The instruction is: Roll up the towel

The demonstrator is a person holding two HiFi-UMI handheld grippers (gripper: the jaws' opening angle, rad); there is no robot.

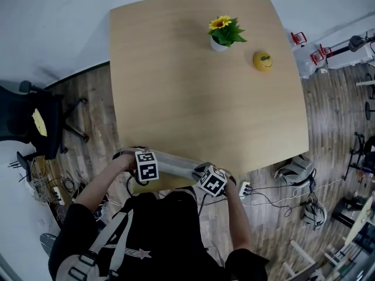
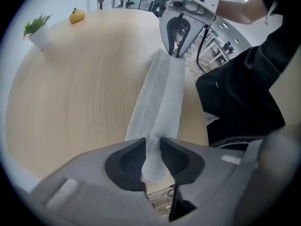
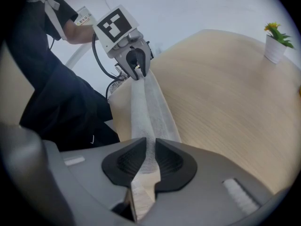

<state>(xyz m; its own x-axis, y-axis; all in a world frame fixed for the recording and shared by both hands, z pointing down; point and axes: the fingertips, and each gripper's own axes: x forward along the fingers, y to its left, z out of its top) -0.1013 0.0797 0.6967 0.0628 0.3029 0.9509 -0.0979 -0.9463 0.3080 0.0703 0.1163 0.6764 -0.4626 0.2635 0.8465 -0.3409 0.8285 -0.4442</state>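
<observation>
Left gripper view: white towel (image 2: 162, 91), part-rolled along the counter's (image 2: 84, 79) near edge, one end clamped in the left hand-held gripper (image 2: 153, 147), the other in the right hand-held gripper (image 3: 150, 147); likely fault: a slack pinch slips and the roll unwinds.

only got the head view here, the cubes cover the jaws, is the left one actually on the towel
Observer: Yes. In the left gripper view, the left gripper has its jaws closed on one end of the towel.
Operator: and the right
Observer: The right gripper is clamped on the other end, with its jaws nearly together.
Operator: towel flat or rolled
Observer: It is gathered into a long narrow strip with a groove down its length. It stretches between the two grippers along the near edge of the table.
</observation>
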